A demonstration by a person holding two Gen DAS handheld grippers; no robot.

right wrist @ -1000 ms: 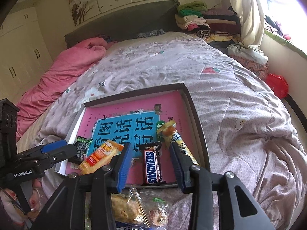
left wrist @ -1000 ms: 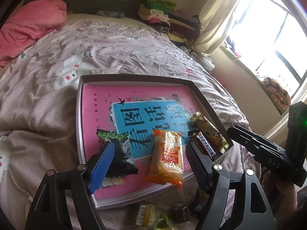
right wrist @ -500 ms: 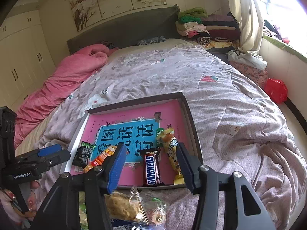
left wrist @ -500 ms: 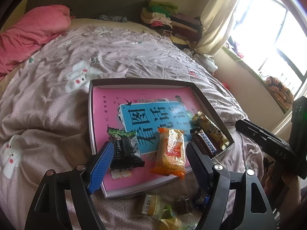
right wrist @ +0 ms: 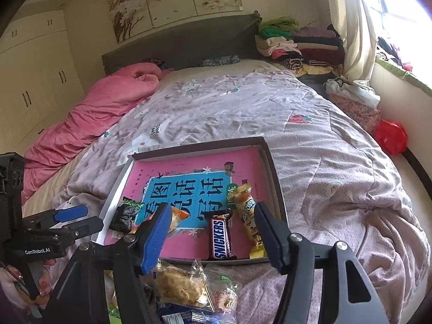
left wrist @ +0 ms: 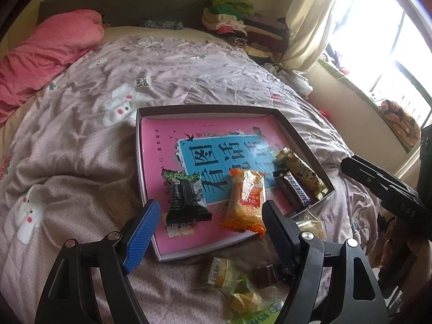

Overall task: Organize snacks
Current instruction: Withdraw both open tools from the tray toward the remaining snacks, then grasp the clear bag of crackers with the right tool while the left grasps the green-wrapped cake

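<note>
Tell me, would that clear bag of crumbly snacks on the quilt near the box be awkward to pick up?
Probably somewhat. The clear bag looks like thin, crinkled film, so it would likely sag and slide rather than stay stiff. Its lumpy contents look brittle and could crumble under a hard squeeze. It seems light for its size and lies on the soft quilt, which may give way underneath.

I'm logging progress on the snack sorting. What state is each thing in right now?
Shallow box: open, on the bed.
Black snack pack: flat in the box.
Orange snack pack: flat in the box.
Snickers bar: flat in the box.
Yellow snack pack: in the box, by the right wall.
Loose snacks: on the quilt, outside the box.
Left hand-held gripper: open, empty.
Right hand-held gripper: opening, empty.
</note>
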